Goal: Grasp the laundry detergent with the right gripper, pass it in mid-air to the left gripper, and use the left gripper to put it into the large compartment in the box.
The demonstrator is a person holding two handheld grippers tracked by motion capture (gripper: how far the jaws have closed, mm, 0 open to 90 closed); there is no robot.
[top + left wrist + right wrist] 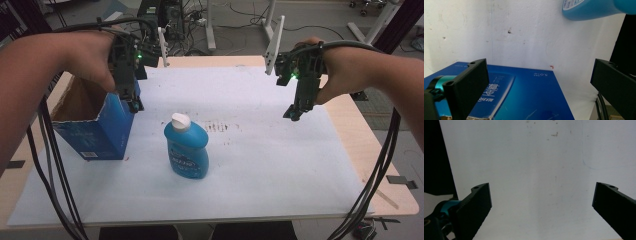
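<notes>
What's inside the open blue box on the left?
The blue box shows bare brown cardboard inside; its floor is hidden by the front wall and left tongs.

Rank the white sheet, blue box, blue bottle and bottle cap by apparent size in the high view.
1. White sheet
2. Blue box
3. Blue bottle
4. Bottle cap
The box sits about as near as the bottle.

A big white paper sheet (280,165) covered the light wooden table (385,150). Behind it, cables (235,20) lay on the grey floor (320,20).
</notes>
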